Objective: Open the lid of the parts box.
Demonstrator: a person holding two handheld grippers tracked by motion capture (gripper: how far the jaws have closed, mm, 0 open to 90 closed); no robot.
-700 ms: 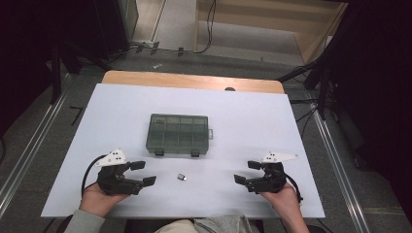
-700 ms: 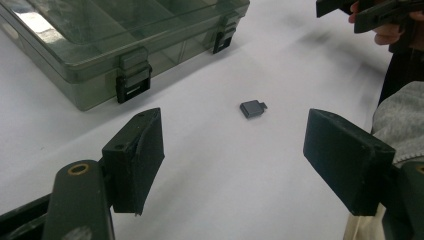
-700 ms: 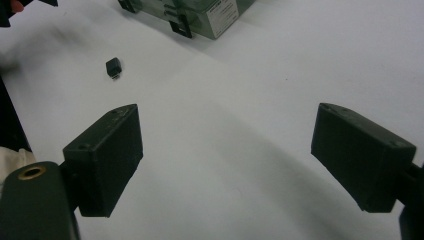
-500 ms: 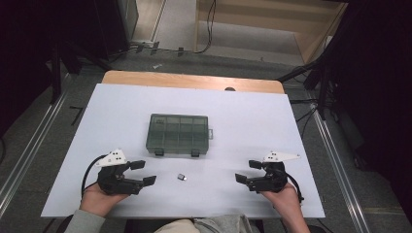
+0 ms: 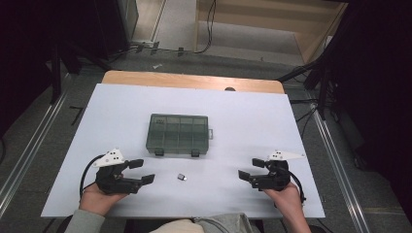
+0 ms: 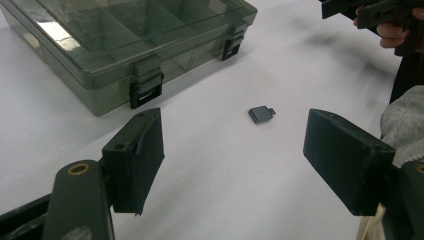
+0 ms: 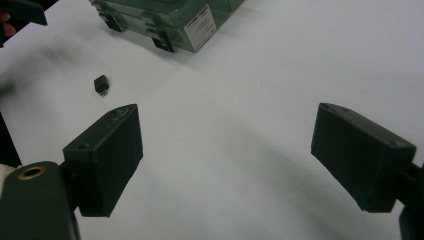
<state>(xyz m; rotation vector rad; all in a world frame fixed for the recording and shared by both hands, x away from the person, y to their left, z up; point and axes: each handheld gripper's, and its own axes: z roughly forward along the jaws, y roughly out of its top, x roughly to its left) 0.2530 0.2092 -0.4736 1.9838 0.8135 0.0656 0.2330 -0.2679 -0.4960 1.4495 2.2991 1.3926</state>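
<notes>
Lying between the grippers: a small dark part [image 5: 181, 177] is seen on the white table [image 5: 243, 121], near the person's edge, just near of the closed compartment box [image 5: 179, 134].
Part and left gripper: the left gripper [image 5: 141, 171] is judged the nearer of the two; the part lies a short way to its right, ahead of the jaw tips and apart from them. In the left gripper view the part [image 6: 261, 114] is framed between the two jaws, farther out than their tips.
Part and right gripper: the right gripper [image 5: 248, 170] is well apart from the part, which lies to its left; in the right gripper view the part [image 7: 101, 83] sits off to the left of the jaw line.
Jaws: both pairs are held wide, with nothing between the pads.
Long axis: the part looks slightly oblong with a small tab at one end, its length roughly along the left-right line of the table; this is too small to settle firmly.
Box: its two latches [image 6: 146, 90] face the near side and are seen fastened.
Open room: bare table surrounds the part on all sides; the box front is the closest obstacle on the far side, the table's near edge on the other.
</notes>
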